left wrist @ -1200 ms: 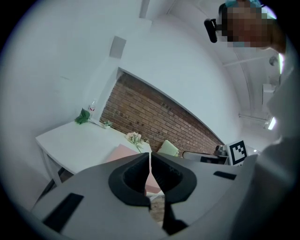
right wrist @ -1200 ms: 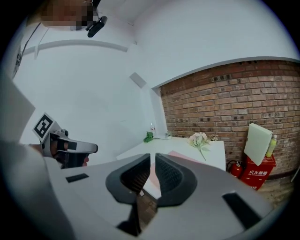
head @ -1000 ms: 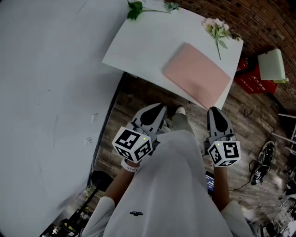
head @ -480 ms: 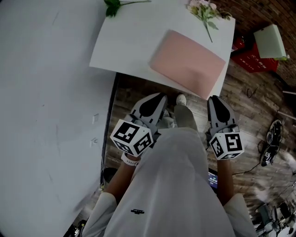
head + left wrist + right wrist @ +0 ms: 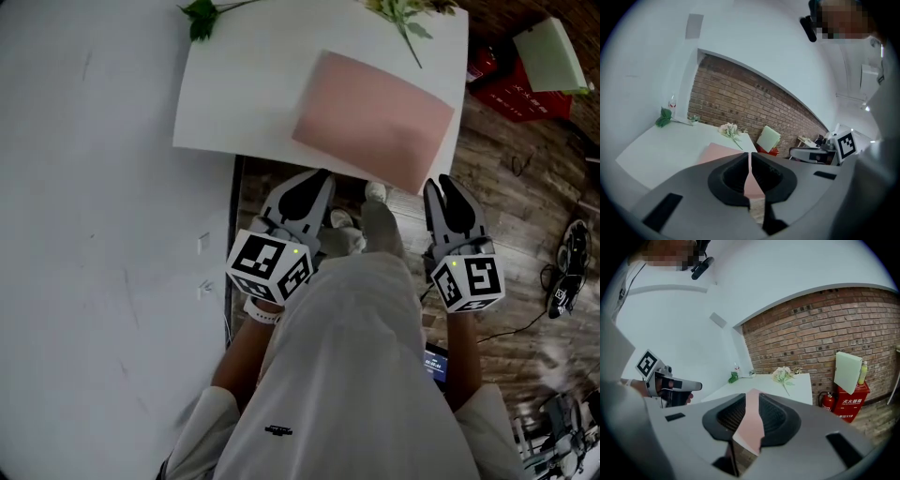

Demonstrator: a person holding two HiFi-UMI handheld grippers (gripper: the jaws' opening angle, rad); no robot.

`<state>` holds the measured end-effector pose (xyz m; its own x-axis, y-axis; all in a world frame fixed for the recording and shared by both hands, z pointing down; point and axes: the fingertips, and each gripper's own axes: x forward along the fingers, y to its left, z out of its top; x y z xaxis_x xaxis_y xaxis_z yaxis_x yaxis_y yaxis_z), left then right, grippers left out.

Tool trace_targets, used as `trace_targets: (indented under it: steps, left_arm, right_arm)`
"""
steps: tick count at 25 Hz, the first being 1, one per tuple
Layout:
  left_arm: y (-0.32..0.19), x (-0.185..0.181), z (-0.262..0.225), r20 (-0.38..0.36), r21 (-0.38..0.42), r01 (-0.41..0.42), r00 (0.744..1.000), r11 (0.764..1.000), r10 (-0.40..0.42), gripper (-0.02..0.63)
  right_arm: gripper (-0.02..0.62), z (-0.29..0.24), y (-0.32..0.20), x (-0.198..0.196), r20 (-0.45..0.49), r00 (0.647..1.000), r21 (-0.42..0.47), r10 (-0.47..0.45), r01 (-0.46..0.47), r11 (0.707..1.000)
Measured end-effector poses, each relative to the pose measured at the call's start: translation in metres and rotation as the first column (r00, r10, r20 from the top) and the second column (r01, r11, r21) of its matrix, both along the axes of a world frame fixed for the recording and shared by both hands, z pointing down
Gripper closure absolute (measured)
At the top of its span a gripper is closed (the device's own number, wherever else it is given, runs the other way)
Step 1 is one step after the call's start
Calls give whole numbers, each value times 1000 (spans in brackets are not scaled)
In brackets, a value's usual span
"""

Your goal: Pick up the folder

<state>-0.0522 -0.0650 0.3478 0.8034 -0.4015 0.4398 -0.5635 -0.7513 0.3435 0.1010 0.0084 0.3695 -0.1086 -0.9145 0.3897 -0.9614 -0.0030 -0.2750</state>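
Head view, nearest first: person's trousers and shoe fill the lower frame. Left gripper (image 5: 320,178) and right gripper (image 5: 440,184) are held ahead of the body, both short of the counter (image 5: 234,103) edge.

Left jaws: pressed together, nothing between them. Right jaws: a narrow gap, opening; nothing in the gap, the folder only shows through it from beyond.

Pink folder (image 5: 373,117) lies flat on the counter's near right part, its near corner overhanging the edge. It sits at about 1 o'clock from the left gripper and 11 o'clock from the right; neither touches it.

Farther off: leafy sprig (image 5: 199,14) at the counter's 11 o'clock corner, flower stem (image 5: 405,17) at 1 o'clock.

Status, as a judgement: approach only. No contact, grip or lift yet; all of the pickup remains.
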Motion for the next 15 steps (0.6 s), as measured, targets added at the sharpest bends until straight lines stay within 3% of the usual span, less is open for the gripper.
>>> trace_targets:
  steps: [15]
  left_arm:
    - [-47, 15, 38, 55, -35, 3, 998, 999, -1, 565]
  right_arm:
    - [409, 55, -32, 19, 77, 997, -94, 5, 2, 996]
